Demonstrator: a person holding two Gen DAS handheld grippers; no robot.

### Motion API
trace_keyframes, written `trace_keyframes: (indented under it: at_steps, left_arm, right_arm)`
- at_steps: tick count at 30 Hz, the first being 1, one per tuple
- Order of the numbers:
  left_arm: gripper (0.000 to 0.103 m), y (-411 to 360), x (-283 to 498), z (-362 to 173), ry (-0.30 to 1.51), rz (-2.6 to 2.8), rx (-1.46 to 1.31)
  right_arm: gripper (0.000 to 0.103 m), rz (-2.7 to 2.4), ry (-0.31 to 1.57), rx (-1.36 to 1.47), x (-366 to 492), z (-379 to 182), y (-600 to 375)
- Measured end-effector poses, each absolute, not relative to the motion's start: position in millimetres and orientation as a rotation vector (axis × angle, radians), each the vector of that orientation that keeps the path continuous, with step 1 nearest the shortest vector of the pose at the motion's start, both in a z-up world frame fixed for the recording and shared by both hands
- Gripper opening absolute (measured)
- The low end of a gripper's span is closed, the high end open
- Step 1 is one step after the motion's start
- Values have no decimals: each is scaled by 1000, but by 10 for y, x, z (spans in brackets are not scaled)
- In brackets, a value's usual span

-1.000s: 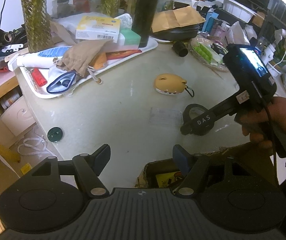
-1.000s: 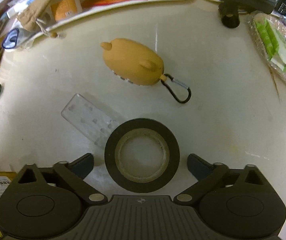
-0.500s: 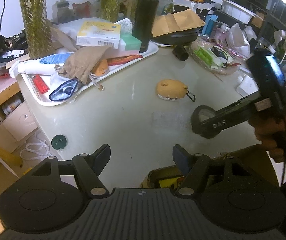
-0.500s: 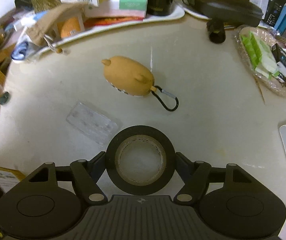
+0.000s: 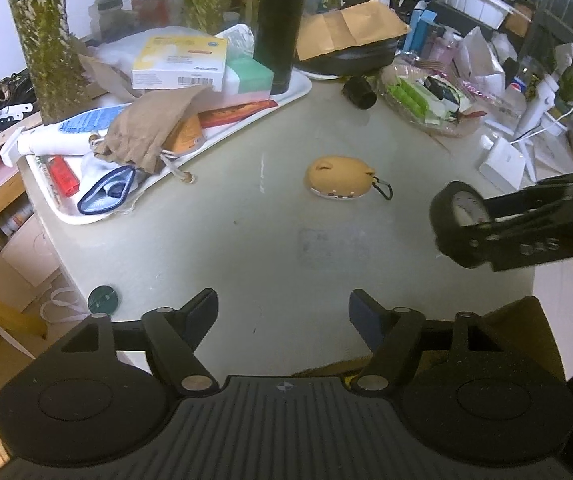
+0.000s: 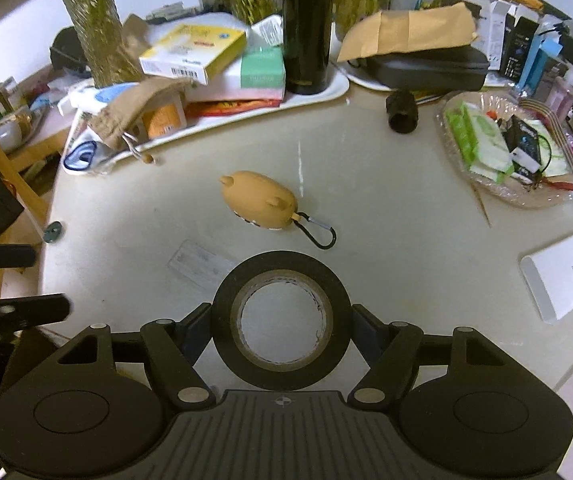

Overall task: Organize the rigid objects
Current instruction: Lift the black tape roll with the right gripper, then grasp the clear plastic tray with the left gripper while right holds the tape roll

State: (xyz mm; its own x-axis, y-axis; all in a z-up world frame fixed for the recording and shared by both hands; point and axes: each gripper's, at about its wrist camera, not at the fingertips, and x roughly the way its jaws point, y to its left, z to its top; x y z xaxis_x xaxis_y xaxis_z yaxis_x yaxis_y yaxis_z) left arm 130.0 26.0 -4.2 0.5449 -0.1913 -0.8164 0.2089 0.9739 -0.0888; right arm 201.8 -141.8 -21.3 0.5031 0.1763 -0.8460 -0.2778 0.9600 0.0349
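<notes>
Right gripper (image 6: 281,322) clamped on the black tape roll (image 6: 281,322), pads pressed on its outer rim left and right, lifted clear of the table (image 6: 386,216). Roll held flat to the lens, hole facing the camera, no long axis to speak of. Left gripper (image 5: 283,309) empty, jaws opening, nothing between. Beyond the roll lay the tan pig-shaped case (image 6: 259,199), long axis slanted, carabiner end toward lower right.

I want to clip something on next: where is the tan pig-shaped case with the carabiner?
The pig-shaped case lies mid-table, beyond the tape roll in the right gripper, before the white tray.
</notes>
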Motion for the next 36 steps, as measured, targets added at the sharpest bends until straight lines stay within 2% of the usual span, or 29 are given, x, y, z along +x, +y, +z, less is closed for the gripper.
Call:
trace_keyframes:
  at_steps: [9, 36]
  left_arm:
    - [81, 69, 1484, -98, 997, -248, 54]
    - [81, -568, 2293, -740, 1197, -208, 109]
  right_arm:
    - [75, 284, 967, -91, 1750, -16, -1580]
    - [75, 241, 934, 18, 1366, 106, -2113]
